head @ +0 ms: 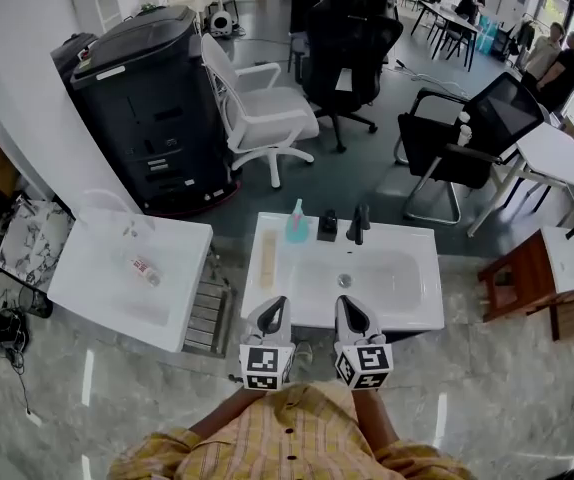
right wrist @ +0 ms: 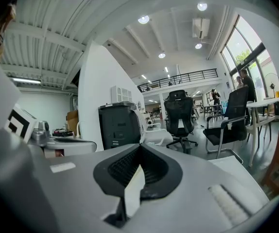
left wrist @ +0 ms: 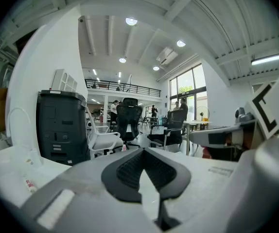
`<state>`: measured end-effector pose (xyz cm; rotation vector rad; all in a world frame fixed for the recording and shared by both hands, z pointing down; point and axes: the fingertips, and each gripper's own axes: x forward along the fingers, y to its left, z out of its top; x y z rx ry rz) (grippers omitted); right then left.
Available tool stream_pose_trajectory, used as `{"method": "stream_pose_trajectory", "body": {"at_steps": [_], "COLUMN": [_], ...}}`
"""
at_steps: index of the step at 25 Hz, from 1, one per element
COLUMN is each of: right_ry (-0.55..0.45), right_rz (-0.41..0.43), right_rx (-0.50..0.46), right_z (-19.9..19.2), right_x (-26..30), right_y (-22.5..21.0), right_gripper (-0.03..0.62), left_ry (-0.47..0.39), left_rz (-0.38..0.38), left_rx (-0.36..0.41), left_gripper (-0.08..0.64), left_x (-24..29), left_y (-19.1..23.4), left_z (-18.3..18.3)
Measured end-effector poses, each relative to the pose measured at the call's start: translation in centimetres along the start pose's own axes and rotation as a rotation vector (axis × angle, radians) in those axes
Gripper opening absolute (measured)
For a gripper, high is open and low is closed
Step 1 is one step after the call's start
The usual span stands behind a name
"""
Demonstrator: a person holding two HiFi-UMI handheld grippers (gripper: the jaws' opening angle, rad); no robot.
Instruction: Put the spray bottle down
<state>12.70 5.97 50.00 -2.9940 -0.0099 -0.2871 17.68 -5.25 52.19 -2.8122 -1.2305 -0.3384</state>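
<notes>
Open office w/ swivel chairs (head: 352,43), desks (head: 557,153), mezzanine (left wrist: 122,86).

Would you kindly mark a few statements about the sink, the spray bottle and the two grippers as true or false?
1. The teal spray bottle stands upright on the back rim of the sink. True.
2. The left gripper holds the spray bottle. False: its fingers are together with nothing between them.
3. In the head view, the black faucet stands to the right of the spray bottle. True.
4. The right gripper has its fingers wide apart. False: its fingers are together and it holds nothing.
</notes>
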Motion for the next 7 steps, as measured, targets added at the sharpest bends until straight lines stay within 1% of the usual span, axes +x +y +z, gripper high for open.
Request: {"method": "stream_pose_trajectory", "body": {"at_steps": [2, 7], "right_ry": [0.003, 0.014], "right_rz": [0.0, 0.007], "right_rx": [-0.004, -0.005], "right_z": [-0.15, -0.36], "right_x": [-0.17, -0.55], "right_y": [0.09, 0.28], "right_gripper": [0.0, 0.0], "left_ry": [0.003, 0.004], "left_rz": [0.0, 0.002], "left_rx": [-0.004, -0.042], "left_gripper": [-0.002, -0.002], "left_x": [-0.21, -0.97], "left_y": [0.07, -0.09], "left_z": [-0.18, -0.4]}}
